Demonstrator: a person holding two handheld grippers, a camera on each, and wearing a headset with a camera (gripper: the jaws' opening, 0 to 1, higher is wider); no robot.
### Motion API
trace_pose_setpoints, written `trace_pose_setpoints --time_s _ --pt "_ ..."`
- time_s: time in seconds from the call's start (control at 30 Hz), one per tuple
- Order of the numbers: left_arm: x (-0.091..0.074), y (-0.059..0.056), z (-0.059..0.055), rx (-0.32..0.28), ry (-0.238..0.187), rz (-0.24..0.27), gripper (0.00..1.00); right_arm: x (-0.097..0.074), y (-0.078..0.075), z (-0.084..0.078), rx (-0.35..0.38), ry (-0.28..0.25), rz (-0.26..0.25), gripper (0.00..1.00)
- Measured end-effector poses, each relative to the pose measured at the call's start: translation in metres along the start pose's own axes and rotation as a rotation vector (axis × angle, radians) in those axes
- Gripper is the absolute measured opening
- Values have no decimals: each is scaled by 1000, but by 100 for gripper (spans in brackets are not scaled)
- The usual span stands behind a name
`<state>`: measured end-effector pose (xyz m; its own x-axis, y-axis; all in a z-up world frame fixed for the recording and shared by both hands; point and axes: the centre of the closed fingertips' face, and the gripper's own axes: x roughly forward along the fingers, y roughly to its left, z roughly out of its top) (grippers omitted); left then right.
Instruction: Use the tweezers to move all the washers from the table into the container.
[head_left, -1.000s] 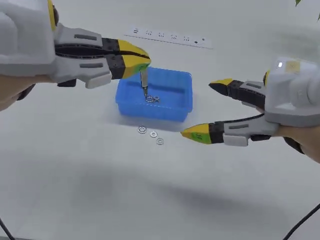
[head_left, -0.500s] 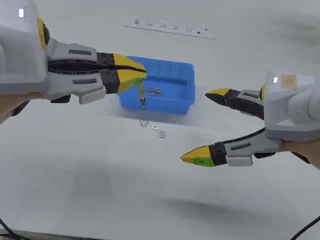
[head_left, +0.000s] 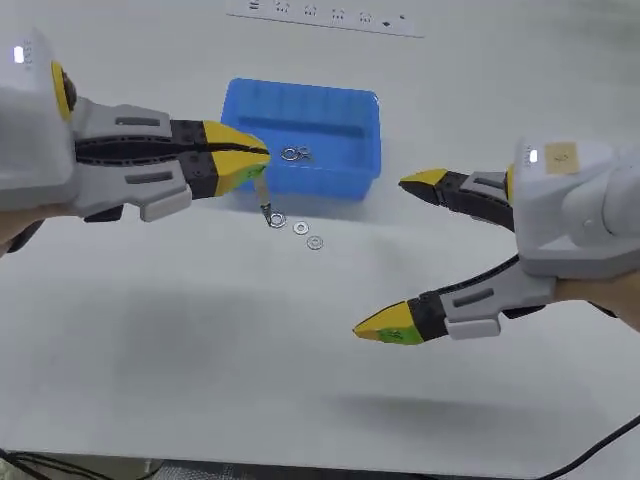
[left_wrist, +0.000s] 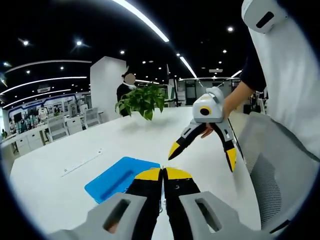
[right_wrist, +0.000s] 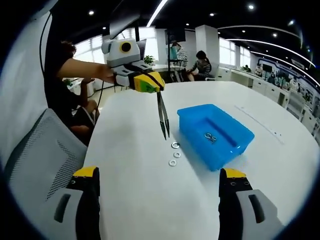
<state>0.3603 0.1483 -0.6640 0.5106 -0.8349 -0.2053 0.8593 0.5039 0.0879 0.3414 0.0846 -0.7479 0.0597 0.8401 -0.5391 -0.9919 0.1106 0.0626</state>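
My left gripper (head_left: 255, 160) is shut on a pair of metal tweezers (head_left: 262, 200) that point down at the table. Their tips are just left of the nearest of three small washers (head_left: 277, 220), which lie in a short row in front of the blue container (head_left: 340, 180). Two more washers (head_left: 293, 153) rest inside it. In the right gripper view the tweezers (right_wrist: 163, 117) hang from the left gripper (right_wrist: 147, 82) close to the washers (right_wrist: 175, 145). My right gripper (head_left: 390, 255) is open and holds nothing, to the right of the row.
A white power strip (head_left: 320, 15) lies on the table behind the container. The white table runs wide and bare toward me and to the left. Seated people (right_wrist: 200, 62) and a potted plant (left_wrist: 142, 100) are far in the background.
The left gripper has carried the tweezers out of the container, toward me and down to the table beside the nearest washer. The right gripper has stayed open.
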Motion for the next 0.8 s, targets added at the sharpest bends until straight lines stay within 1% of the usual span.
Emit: trace_pose_setpoints --time_s 0.1,0.27,0.4,0.57,0.7,0.77,0.8 --pt "4 1 1 -4 -5 -4 5 1 0 0 16 -8 6 100" --pt "9 2 1 -8 -11 -6 5 3 -1 0 20 -12 6 98" --pt "13 4 -4 -4 3 -13 5 3 0 -2 24 -11 6 98" --pt "12 6 -8 -11 -4 -14 5 5 1 -5 35 -4 13 97" --pt "11 10 -14 -19 -1 -10 5 6 3 -4 40 -10 17 96" --pt "10 10 -19 -16 11 -15 5 7 3 -3 40 -10 20 96" --pt "11 11 -19 -24 1 -16 5 7 3 -3 40 -9 20 96"
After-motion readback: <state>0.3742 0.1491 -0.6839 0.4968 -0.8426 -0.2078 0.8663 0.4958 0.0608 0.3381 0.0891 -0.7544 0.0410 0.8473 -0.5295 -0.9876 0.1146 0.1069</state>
